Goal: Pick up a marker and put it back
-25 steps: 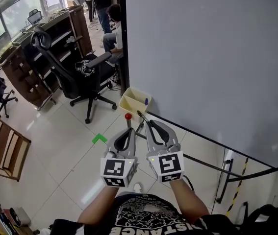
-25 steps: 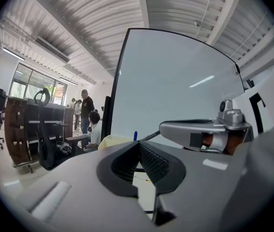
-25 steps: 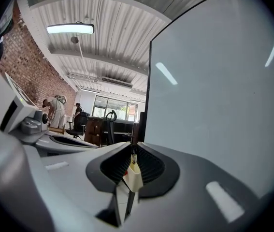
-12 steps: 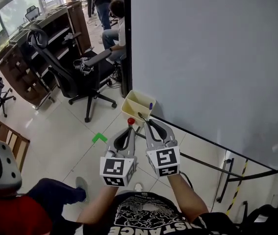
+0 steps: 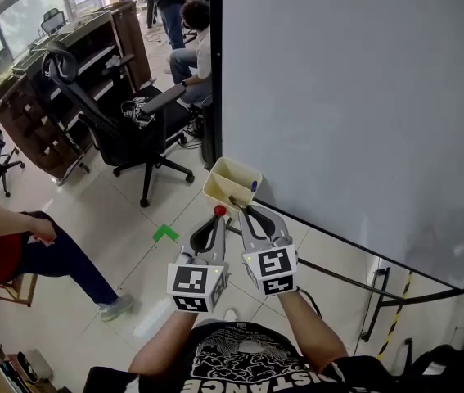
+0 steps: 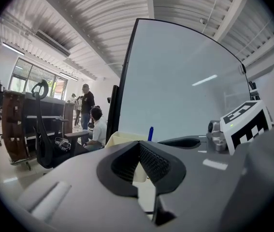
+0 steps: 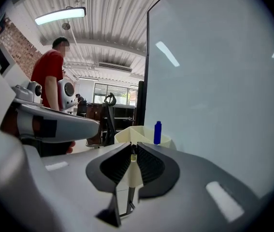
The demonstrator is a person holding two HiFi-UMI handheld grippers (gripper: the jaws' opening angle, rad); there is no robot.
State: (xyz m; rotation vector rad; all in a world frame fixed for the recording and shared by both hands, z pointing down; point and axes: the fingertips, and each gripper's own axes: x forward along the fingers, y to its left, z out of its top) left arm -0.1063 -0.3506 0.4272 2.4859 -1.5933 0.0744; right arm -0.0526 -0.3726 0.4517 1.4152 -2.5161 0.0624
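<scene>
Both hand-held grippers have edged forward and down. The left hand-held gripper (image 5: 218,219) is pressed together on nothing. The right hand-held gripper (image 5: 242,210) pinches a dark marker (image 5: 234,200). The marker's free end has now come to the near rim of the tray (image 5: 225,174), so the pick-up looks done and the put-back close. Its long axis runs on along the jaws, pointing away from the person toward the tray, a little below level. Beyond, a blue marker (image 5: 253,186) stands upright in the tray, just beside the whiteboard (image 5: 362,97).

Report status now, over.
Left gripper shut, empty. Right gripper shut on dark marker, near cream tray. Blue marker stands in tray. Nothing in the way.
</scene>
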